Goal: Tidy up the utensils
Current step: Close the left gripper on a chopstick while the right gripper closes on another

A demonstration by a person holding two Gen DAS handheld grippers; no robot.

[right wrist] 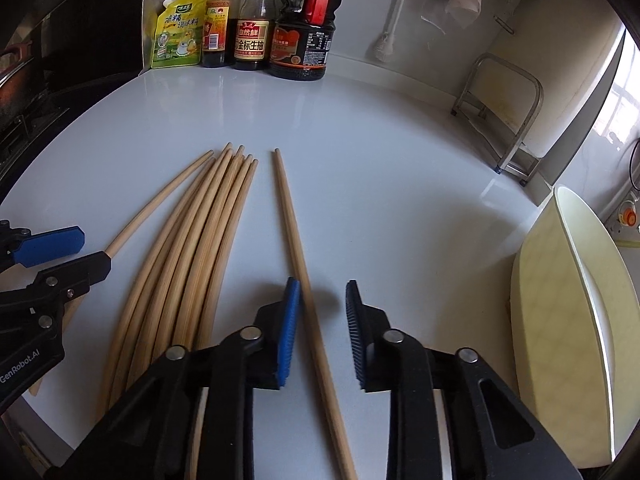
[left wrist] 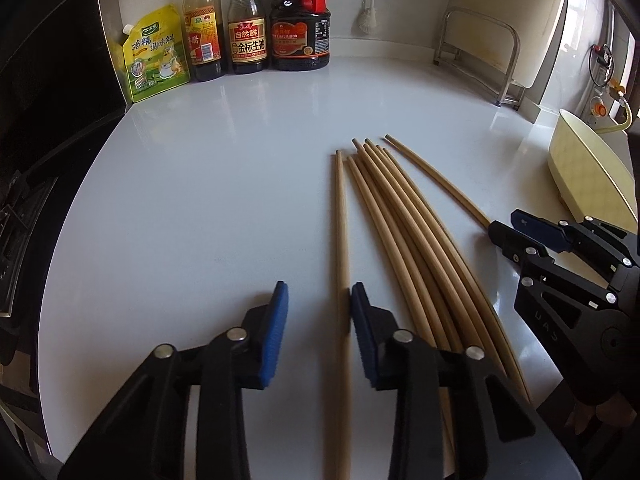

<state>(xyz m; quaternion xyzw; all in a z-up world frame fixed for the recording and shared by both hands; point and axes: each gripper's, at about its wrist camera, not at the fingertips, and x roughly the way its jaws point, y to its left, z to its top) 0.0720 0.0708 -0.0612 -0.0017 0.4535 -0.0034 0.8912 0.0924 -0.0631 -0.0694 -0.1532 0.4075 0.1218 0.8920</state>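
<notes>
Straddles a lone chopstick point(left wrist: 341, 240) with the left claw point(left wrist: 319, 336), released, one pad brushing the wood and the other clear. Does likewise with the right claw point(right wrist: 323, 332) over the outermost chopstick point(right wrist: 295, 240) on the other side of the bundle point(right wrist: 192, 260) (all lying flat on the glossy white desk point(right wrist: 380, 180)). Could pinch off-centre and squirt the round stick out, or skid it along the slick top. Might nudge the bundle beside either claw and fan it wider. Further back, could swing a long lifted stick into the sauce bottles point(right wrist: 250, 40), or miss the cream tub point(right wrist: 540, 300), presumably the destination.
</notes>
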